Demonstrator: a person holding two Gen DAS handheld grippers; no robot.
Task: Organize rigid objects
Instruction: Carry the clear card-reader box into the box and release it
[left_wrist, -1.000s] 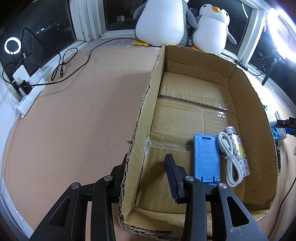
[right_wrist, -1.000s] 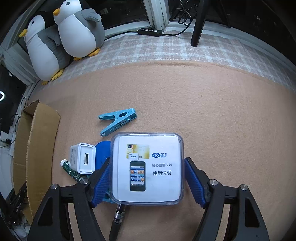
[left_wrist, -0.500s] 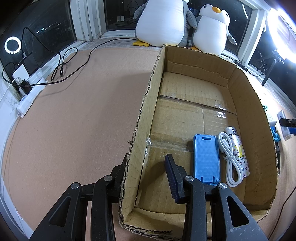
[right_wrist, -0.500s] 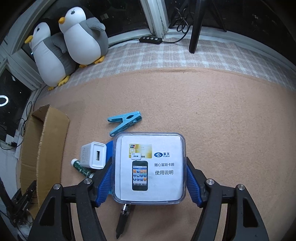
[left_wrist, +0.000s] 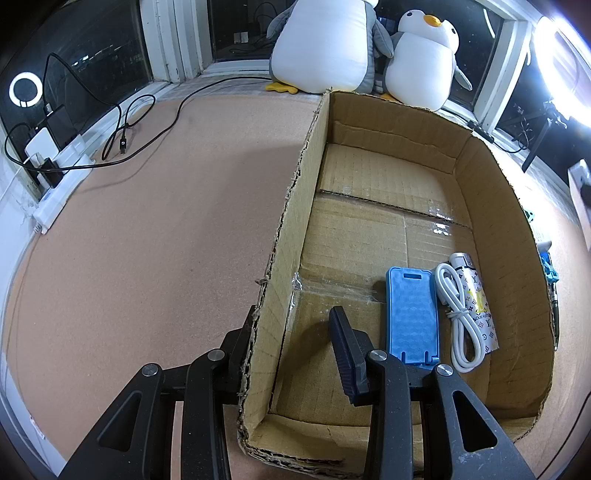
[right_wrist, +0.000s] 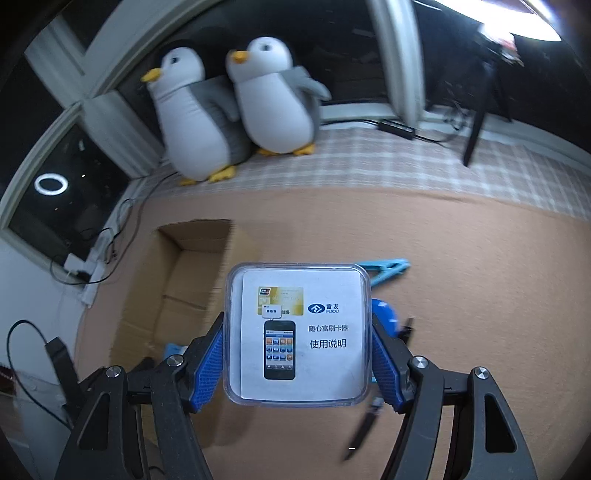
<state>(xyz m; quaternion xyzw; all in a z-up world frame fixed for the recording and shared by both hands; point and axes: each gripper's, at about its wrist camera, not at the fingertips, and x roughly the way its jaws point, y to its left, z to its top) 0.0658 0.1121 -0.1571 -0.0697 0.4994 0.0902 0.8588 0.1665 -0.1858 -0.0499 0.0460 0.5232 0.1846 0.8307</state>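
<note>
My right gripper (right_wrist: 297, 332) is shut on a clear square plastic case (right_wrist: 297, 332) with a printed phone leaflet inside, held off the carpet. Beyond the case, to its left, lies the open cardboard box (right_wrist: 192, 266). My left gripper (left_wrist: 291, 321) straddles the left wall of the box (left_wrist: 491, 155), one finger outside and one inside, shut on that wall. Inside the box lie a blue phone stand (left_wrist: 412, 317), a coiled white cable (left_wrist: 458, 317) and a patterned tube (left_wrist: 476, 295).
A blue clip (right_wrist: 388, 267), a blue round thing (right_wrist: 384, 314) and a dark pen-like thing (right_wrist: 364, 428) lie on the carpet under the case. Two plush penguins (right_wrist: 236, 110) sit by the window. Cables and a power strip (left_wrist: 62, 184) run along the left edge.
My right gripper has risen with the case and swung towards the box, which now shows ahead; the white charger has dropped out of view. The left gripper has not moved.
</note>
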